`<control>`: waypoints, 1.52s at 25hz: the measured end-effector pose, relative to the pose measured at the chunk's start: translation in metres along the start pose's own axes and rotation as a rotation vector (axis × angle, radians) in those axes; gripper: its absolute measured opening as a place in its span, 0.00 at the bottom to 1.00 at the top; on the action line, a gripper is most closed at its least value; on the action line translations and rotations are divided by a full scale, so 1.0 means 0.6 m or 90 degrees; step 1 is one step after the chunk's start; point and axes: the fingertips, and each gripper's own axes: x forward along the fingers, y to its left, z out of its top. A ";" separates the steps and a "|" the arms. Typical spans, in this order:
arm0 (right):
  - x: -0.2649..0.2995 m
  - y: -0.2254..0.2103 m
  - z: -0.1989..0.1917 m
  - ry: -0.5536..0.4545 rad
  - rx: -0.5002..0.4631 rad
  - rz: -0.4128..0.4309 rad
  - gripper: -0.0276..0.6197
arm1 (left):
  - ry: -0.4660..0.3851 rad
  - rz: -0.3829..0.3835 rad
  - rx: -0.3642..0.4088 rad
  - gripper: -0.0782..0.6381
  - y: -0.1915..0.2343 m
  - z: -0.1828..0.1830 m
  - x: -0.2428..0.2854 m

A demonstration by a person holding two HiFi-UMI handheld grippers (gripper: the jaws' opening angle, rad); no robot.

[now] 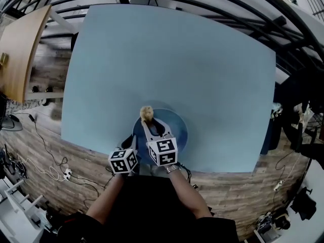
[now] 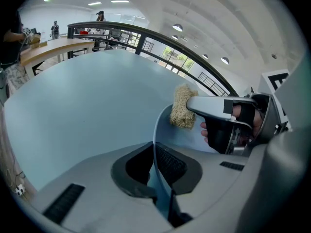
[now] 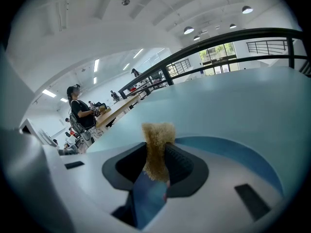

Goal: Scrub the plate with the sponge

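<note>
left tongs (image 2: pixel 154 166): clenched on the near rim of the round blue plate (image 1: pixel 178 131). the rim runs edge-on between the jaws, and the hold is narrow.
risk, left hold: a thin rim between ribbed pads may twist or slide out once scrubbing force pushes sideways. i judge this the weakest point.
plate position: on the pale blue table (image 1: pixel 172 54), close to its near edge and just in front of me. i cannot tell whether the gripped side is lifted.
risk, plate: if the rim slips free, a hard stroke toward me could push the plate over the near table edge.
tan fibrous sponge (image 3: pixel 155 147): pinched at its lower half, with the frayed top standing free above the jaws, at the plate's far rim.
risk, sponge: the material looks soft and loose. pressing down may bend it over or drag it out of the jaws, so that hard jaw tips meet the plate instead.
right tongs (image 3: pixel 155 168): closed on the sponge and reaching over the plate.
risk, both tongs: they work close together, so a wide stroke could knock one against the other.
</note>
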 end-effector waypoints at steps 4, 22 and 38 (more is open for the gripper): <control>-0.005 -0.014 0.003 -0.002 0.000 -0.015 0.22 | -0.004 0.006 -0.003 0.12 -0.001 0.001 -0.001; -0.052 -0.114 0.011 -0.027 0.041 -0.094 0.22 | -0.023 0.029 -0.045 0.12 0.008 0.002 0.003; -0.116 -0.159 -0.008 -0.029 0.060 -0.153 0.22 | -0.033 0.027 -0.058 0.12 0.012 0.006 -0.001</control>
